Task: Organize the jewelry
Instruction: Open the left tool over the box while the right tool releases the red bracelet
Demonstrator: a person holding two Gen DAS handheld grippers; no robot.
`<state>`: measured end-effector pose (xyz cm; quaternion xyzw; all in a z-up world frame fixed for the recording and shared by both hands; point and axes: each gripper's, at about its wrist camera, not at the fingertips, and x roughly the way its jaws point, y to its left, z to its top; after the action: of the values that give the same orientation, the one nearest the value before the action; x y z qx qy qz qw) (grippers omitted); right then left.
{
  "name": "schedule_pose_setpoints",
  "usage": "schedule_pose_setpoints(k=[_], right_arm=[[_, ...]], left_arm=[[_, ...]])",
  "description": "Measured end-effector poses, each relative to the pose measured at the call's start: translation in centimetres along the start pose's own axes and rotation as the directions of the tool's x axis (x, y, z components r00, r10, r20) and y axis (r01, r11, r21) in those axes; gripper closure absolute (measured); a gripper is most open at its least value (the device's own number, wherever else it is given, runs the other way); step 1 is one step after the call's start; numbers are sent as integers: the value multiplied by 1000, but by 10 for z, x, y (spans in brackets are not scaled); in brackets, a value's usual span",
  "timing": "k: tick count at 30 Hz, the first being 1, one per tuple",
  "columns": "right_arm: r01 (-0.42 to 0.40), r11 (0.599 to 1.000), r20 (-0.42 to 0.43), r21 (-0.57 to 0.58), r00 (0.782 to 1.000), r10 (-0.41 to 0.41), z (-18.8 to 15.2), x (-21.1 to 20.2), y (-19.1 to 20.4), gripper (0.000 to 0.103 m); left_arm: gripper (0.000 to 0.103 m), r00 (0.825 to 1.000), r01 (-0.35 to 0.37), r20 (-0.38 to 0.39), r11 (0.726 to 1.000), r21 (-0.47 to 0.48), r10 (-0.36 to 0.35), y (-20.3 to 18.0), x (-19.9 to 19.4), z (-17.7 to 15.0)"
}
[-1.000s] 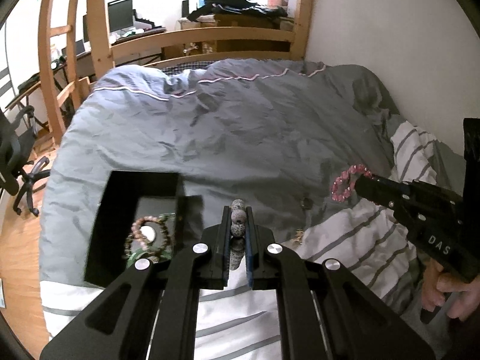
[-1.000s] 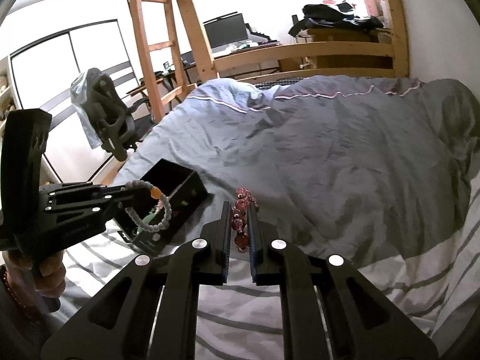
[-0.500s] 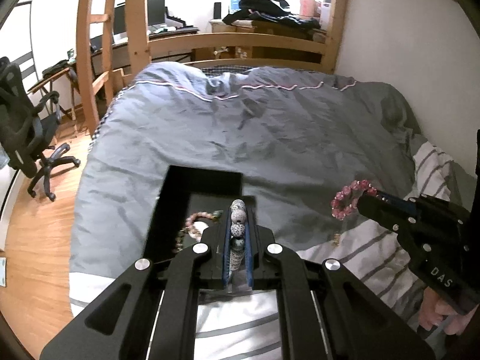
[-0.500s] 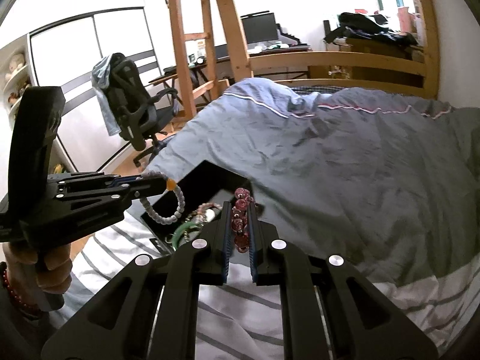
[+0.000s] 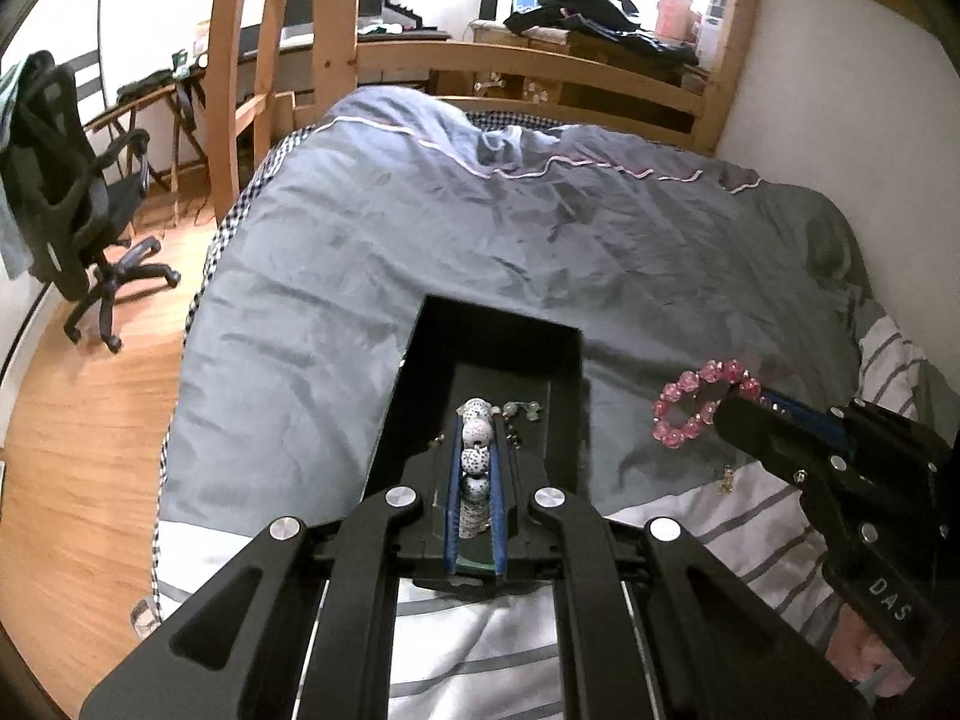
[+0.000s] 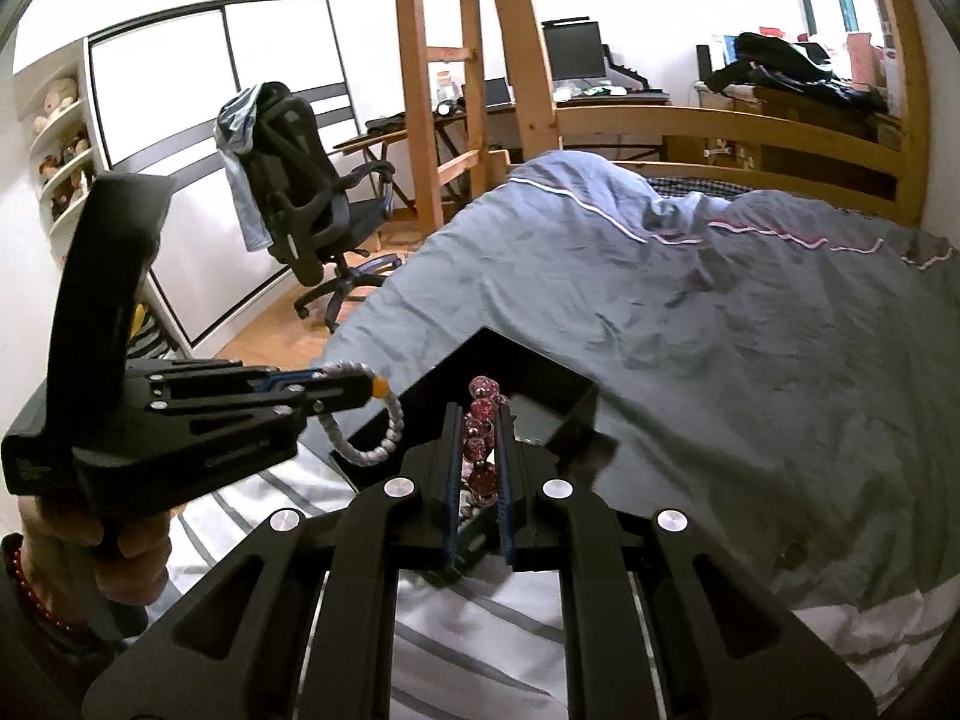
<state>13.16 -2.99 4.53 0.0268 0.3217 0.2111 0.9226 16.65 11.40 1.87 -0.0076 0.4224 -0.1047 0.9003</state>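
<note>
Left gripper (image 5: 474,450) clamps a white speckled bracelet (image 5: 475,447); right gripper (image 6: 480,450) clamps a red bracelet (image 6: 482,438). Centre each over the black box (image 5: 564,360), lower, then release.

Left gripper (image 5: 474,456) angled down, jaws clamped; right gripper (image 6: 480,450) likewise, each hand-held

Bed (image 5: 372,276) (grey duvet) bears black box (image 5: 498,336).
</note>
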Motion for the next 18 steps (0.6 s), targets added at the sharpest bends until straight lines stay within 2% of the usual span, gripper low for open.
schedule_pose_setpoints(k=[8, 15, 18], right_arm=[[-30, 1000, -30, -4, 999, 30, -1, 29, 10, 92], [-62, 998, -91, 10, 994, 63, -18, 61, 12, 92], [-83, 996, -109, 17, 990, 84, -23, 69, 11, 92]], left_arm=[[95, 999, 10, -36, 999, -47, -11, 18, 15, -2], [96, 997, -11, -81, 997, -80, 4, 27, 33, -5], [96, 996, 17, -86, 995, -95, -25, 29, 34, -5]])
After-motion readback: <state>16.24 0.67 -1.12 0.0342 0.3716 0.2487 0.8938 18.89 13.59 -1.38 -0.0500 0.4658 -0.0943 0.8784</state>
